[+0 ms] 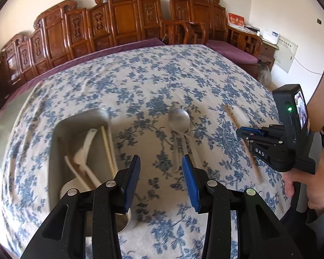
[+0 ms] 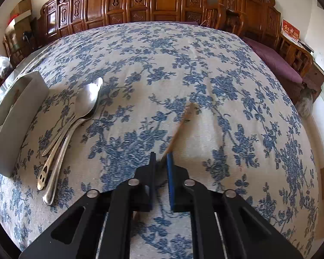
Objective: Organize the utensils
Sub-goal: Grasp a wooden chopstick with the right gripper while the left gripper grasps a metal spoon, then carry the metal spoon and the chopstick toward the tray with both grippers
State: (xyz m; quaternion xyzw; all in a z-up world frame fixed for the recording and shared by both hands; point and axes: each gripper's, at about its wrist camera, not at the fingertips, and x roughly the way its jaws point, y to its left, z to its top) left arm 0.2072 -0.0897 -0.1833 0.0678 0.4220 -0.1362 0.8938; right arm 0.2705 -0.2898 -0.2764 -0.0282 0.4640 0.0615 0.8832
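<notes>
**Right gripper pinching a chopstick, left gripper hanging open over the cloth**

Here the right gripper point(image 2: 161, 161) is closing its fingers on a wooden chopstick point(image 2: 179, 127); the blue pads are pressing on its near end, and the stick is running up and away from the fingertips over the blue-flowered tablecloth point(image 2: 226, 75). Nothing is lying across the stick ahead of the fingers.

To the left of those fingers, well apart, metal spoons point(image 2: 84, 108) are lying in a small overlapping bunch, bowls pointing away and handles toward the camera. Farther left again a grey tray point(image 2: 15, 125) is sitting on the cloth, its near wall facing the spoons.

The left gripper point(image 1: 161, 164) is holding its fingers spread, with nothing between them but bare cloth. Just beyond its right fingertip the spoon bunch point(image 1: 179, 118) is lying, the handles reaching down toward that finger. Beside the left finger the tray point(image 1: 60, 129) is holding white spoons point(image 1: 82, 151) and pale chopsticks point(image 1: 107, 146); another shiny spoon bowl point(image 1: 125, 218) is showing beneath that finger. Far to the right, a hand point(image 1: 308, 185) is gripping the right gripper's handle. Carved wooden benches point(image 1: 123, 19) are standing behind the table.
</notes>
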